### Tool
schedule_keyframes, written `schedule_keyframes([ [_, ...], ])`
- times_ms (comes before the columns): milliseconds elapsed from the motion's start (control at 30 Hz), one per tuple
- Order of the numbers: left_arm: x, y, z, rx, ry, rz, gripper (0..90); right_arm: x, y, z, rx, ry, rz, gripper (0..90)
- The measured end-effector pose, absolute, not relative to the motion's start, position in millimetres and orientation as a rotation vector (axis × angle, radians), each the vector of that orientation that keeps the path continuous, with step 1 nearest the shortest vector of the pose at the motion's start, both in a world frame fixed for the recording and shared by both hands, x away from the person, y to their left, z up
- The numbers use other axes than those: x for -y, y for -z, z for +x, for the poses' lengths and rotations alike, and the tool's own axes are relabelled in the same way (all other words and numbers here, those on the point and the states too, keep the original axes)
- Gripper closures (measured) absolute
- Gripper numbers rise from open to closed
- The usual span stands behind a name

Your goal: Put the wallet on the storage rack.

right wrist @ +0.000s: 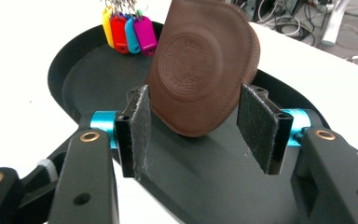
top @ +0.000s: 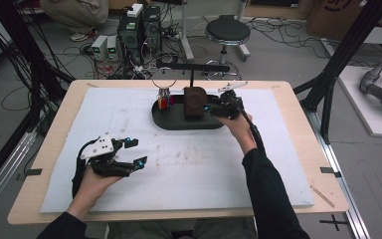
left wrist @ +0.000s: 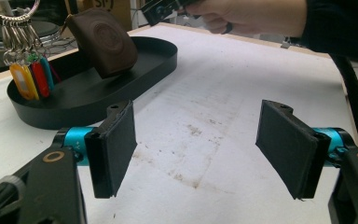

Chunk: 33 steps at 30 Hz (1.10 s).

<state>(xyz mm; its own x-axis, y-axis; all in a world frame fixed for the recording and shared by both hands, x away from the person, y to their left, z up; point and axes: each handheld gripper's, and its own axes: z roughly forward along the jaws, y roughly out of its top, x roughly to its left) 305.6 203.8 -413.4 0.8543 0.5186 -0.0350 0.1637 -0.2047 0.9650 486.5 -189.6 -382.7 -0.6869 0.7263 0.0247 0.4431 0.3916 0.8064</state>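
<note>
Black oval tray (top: pixel 179 122) at 12 o'clock on the white mat (top: pixel 189 164), holding a brown leather pouch (right wrist: pixel 200 65) propped upright and coloured key tags (right wrist: pixel 126 28) on a ring. Right gripper (right wrist: pixel 193 126), jaws apart, flanks the pouch's lower edge without visible contact. Left gripper (left wrist: pixel 196 149), jaws wide apart over bare mat at 8 o'clock, well apart from the tray

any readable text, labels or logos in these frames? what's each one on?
Nothing reads cleanly.
Brown leather pouch: round embossed seal with ring lettering, too blurred to read.
Cardboard box behind the table: dark printed marks, cut off, not legible.
Cardboard box on the floor: part of a printed mark, illegible.
Coloured key tags: no writing can be made out.
Black tray and both grippers, left, right: no markings visible.
</note>
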Motion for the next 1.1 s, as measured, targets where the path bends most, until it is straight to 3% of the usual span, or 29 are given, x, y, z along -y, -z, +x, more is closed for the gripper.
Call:
schedule_keyframes([
  [600, -209.4, 413.3, 319.7, -0.573, -0.427, 1.775, 27.9, 260.4, 355.0, 422.8, -2.242, -1.327, 0.897, 38.6],
  [1100, -231.2, 416.8, 331.8, -0.670, -0.529, 1.770, 24.9, 316.1, 381.4, 381.6, -2.190, -1.363, 0.968, 32.5],
])
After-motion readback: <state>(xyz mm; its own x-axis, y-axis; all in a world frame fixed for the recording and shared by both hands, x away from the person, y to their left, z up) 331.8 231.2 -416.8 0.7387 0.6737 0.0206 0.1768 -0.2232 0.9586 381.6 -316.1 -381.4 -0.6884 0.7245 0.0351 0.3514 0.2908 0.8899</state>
